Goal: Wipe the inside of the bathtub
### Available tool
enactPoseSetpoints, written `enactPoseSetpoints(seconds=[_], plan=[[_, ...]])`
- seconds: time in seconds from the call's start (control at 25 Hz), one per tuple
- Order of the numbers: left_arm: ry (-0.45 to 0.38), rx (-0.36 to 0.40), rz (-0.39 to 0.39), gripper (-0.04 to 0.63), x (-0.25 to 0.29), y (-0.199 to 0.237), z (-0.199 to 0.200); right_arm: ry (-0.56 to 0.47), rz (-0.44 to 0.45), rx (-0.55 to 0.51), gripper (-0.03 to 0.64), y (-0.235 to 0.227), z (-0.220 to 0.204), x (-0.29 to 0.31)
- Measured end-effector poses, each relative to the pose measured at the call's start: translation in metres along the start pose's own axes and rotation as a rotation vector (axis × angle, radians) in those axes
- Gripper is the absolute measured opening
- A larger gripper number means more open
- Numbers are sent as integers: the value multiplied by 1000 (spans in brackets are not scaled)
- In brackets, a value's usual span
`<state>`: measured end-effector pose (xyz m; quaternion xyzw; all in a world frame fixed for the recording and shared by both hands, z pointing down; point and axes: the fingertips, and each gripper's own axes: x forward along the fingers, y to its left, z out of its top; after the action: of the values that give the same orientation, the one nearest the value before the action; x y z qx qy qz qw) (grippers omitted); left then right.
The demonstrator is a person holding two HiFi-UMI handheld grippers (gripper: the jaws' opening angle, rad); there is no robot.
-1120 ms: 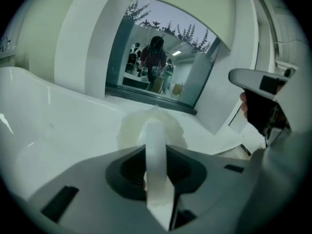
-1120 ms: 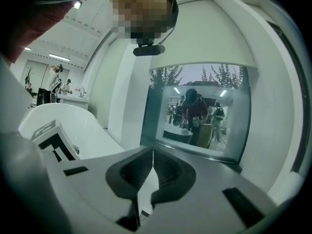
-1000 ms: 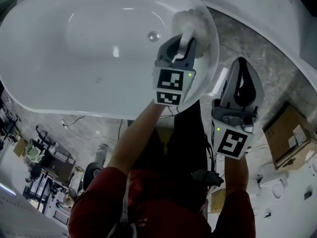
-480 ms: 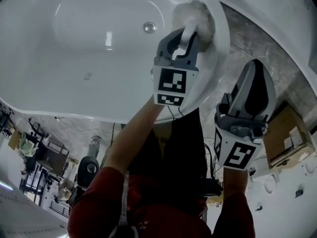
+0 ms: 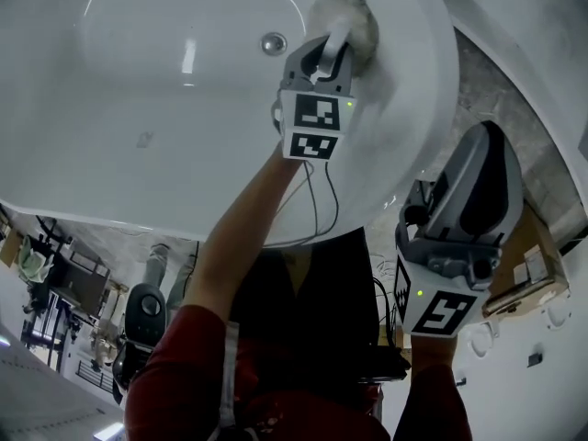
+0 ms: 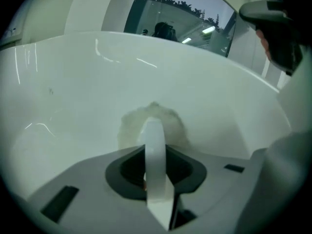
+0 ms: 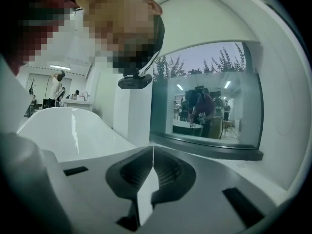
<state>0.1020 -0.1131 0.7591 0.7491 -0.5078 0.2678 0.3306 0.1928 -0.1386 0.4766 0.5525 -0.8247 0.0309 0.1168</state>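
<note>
1. Left gripper [image 5: 336,46]: the jaws are clamped together on a fluffy white cloth [image 5: 355,18]. In the left gripper view the two jaws meet as one narrow pale strip [image 6: 154,126], and the cloth [image 6: 130,126] bunches out past their tips.
2. The cloth is pressed against the inner wall of the bathtub [image 5: 184,145]. It sits on the slope at the tub's rounded end, below the rim on that side.
3. The left arm reaches over the near rim and into the basin. The marker cube rides above the tub's inner slope.
4. Right gripper [image 5: 487,145]: the jaws are closed tight with nothing between them. The right gripper view shows them [image 7: 153,151] meeting along a single thin seam.
5. The right gripper is held outside the tub, past its right rim and over the speckled floor [image 5: 501,81]. It is well apart from the left gripper and touches nothing.
6. The bathtub is white and glossy, with light streaks on its floor. Inside it are the cloth, the front of the left gripper and the round metal drain [image 5: 273,42].
7. The drain lies on the tub floor, near the cloth and on the side away from the right rim. It is apart from the cloth.
8. In the left gripper view the tub wall [image 6: 161,77] fills most of the frame behind the cloth.
9. The right gripper view shows the tub's rim [image 7: 73,130] at the left and a large window [image 7: 209,96] straight ahead.
10. A cardboard box [image 5: 542,255] sits on the floor by the right gripper, outside the tub.
</note>
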Motion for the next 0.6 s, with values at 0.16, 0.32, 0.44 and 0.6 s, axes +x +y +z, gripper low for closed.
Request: enactPoseSetpoints(seconds=[0.16,0.32,0.44,0.6], plan=[[59,-27,33,94,29,25,-33,-14,40,4,12,13,-5,11],[103,-19,67,94,54,47,-56,-39,95,11,12,34,-5,21],[147,-21,85,94,72,65,-76,-42,130,13,12,51,-10,30],[201,-18,112,94,90,84,-98,-25,145,7,12,62,-21,36]])
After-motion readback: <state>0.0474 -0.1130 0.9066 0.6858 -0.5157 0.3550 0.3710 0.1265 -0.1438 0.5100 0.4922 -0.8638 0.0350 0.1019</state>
